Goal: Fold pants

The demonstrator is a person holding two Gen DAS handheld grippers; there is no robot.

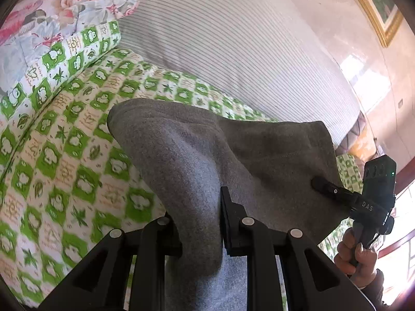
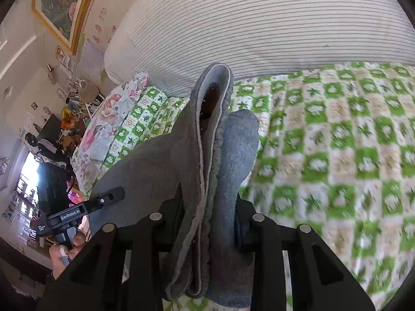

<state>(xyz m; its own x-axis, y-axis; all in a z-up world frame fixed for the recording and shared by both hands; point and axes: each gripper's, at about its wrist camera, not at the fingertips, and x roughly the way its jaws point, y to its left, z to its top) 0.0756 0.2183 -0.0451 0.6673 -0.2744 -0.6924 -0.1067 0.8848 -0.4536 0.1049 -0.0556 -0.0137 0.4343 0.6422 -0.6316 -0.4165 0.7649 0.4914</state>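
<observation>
The grey pants [image 1: 207, 155] hang lifted above the bed, stretched between both grippers. My left gripper [image 1: 199, 233] is shut on a bunched fold of the grey cloth. My right gripper [image 2: 210, 220] is shut on several layers of the pants [image 2: 215, 155], with a hem opening showing at the top. The right gripper also shows in the left wrist view [image 1: 326, 188], clamped on the far edge of the cloth. The left gripper shows in the right wrist view [image 2: 109, 198] at the cloth's left edge.
A green and white patterned sheet [image 1: 64, 168] covers the bed. A floral pillow [image 1: 52, 13] lies on a green patterned one. A striped headboard cushion [image 2: 259, 26] stands behind. A framed picture [image 2: 59, 2] hangs on the wall; cluttered furniture [image 2: 52, 142] stands at left.
</observation>
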